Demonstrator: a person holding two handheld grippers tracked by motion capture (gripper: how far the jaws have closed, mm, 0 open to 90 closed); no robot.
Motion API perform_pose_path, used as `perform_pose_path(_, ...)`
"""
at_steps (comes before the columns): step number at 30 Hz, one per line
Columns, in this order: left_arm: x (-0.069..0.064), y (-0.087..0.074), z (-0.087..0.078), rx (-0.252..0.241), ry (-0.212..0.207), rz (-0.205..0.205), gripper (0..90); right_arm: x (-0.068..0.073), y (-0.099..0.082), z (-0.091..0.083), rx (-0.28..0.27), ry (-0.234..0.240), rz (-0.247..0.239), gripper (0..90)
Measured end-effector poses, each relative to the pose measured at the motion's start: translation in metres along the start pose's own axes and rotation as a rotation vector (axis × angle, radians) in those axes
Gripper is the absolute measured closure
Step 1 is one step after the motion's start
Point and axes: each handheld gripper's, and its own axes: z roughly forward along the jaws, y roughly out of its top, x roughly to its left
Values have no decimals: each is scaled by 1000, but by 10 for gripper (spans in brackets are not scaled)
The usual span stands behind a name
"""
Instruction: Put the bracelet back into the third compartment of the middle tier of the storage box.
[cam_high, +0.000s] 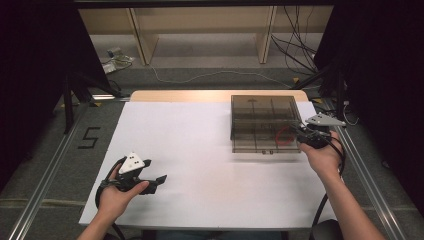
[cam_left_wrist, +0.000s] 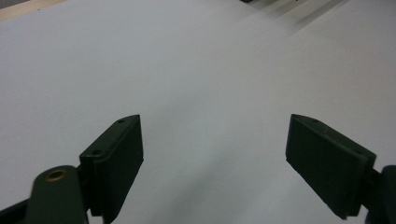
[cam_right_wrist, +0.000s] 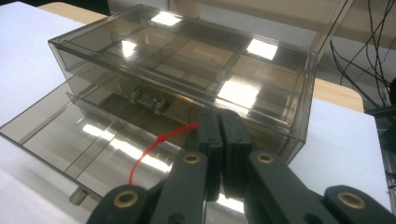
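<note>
Over smoked-plastic drawer box (cam_right_wrist: 187, 60): right gripper (cam_right_wrist: 219, 122) jaws pinch thin red tie (cam_right_wrist: 156, 144); left gripper (cam_left_wrist: 212, 161) jaws wide, empty.

A smoky transparent drawer box (cam_high: 262, 122) with a red cord (cam_right_wrist: 156, 144) on a white table (cam_high: 195, 150).

Overhead forward-down view; two close finger-mounted views sharing white table (cam_high: 200, 150).
</note>
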Motion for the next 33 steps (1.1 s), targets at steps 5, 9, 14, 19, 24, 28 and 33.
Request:
perform_pose_path(5,0,0,0,0,0,0,190,-1,-1,-1,3,-6,1,886)
perform_pose_path(9,0,0,0,0,0,-1,190,-3,-1,-1,1,-8,3,886)
perform_pose_path(14,0,0,0,0,1,0,190,-3,-1,-1,4,-12,3,886)
perform_pose_path(19,0,0,0,-1,0,-1,190,-3,-2,0,8,-17,-6,887)
perform_pose_path(24,0,0,0,-1,1,-1,190,-4,-2,0,13,-25,-9,886)
perform_pose_path(28,0,0,0,-1,1,-1,190,-5,-3,0,13,-27,-10,886)
perform_pose_path(33,1,0,0,0,1,-1,190,-5,-3,0,15,-31,-8,886)
